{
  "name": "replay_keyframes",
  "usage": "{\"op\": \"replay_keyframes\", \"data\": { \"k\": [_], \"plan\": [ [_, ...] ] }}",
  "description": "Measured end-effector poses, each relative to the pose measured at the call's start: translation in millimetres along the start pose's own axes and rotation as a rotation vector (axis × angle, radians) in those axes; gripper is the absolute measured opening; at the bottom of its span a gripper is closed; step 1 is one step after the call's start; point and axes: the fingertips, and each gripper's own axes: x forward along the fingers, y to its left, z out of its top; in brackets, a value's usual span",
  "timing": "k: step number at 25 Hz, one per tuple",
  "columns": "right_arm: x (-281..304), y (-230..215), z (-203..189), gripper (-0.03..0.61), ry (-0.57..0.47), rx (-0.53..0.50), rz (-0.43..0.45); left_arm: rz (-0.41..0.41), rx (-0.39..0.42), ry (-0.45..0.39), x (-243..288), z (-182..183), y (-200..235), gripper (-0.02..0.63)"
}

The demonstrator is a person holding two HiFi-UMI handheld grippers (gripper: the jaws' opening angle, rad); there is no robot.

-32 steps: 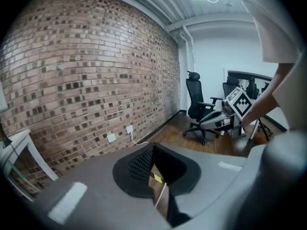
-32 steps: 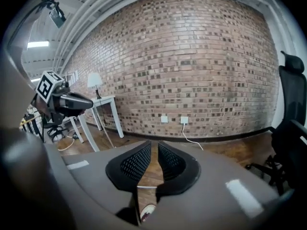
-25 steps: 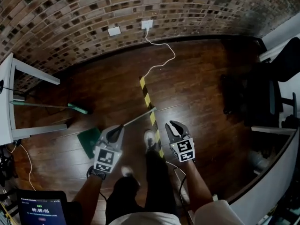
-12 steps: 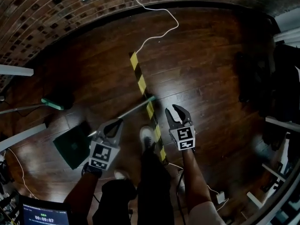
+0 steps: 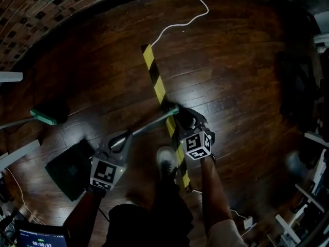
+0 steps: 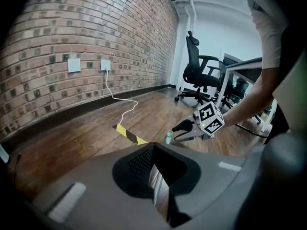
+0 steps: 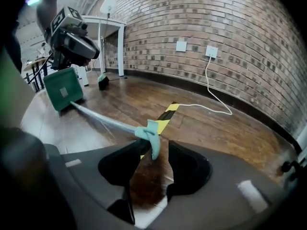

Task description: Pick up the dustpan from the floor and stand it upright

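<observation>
Currently the dark green plastic dustpan (image 5: 67,171) is laid flat on the dark wooden floor (image 5: 231,86), its long grey handle (image 5: 151,123) ending in a teal tip (image 5: 172,109) over yellow-black striped tape (image 5: 154,78). The right gripper (image 7: 156,145), whose jaws have just been opening, is spread round that tip. The left gripper (image 6: 153,150) is pressed together.

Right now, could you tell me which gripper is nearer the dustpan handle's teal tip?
Right. The right gripper's jaws, just opened, flank the teal tip; the left gripper is down the shaft, toward the pan.
</observation>
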Motion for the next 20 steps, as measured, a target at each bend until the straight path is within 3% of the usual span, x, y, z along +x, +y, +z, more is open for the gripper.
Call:
{"op": "replay_keyframes", "data": {
  "k": [11,17,20],
  "plan": [
    [51.4,-1.5,-14.3,0.196,-0.073,-0.026,-0.079,-0.010,-0.044,0.011,32.1,-51.2,-3.3,0.002],
    [58.9,-2.6,-17.7,0.091,-0.073,-0.001,-0.142,-0.003,-0.076,0.050,25.8,-80.4,-10.4,0.002],
    [52.4,-4.8,-17.3,0.084,-0.044,0.037,-0.165,0.021,-0.099,0.070,15.2,-81.5,-6.4,0.002]
  ]
}}
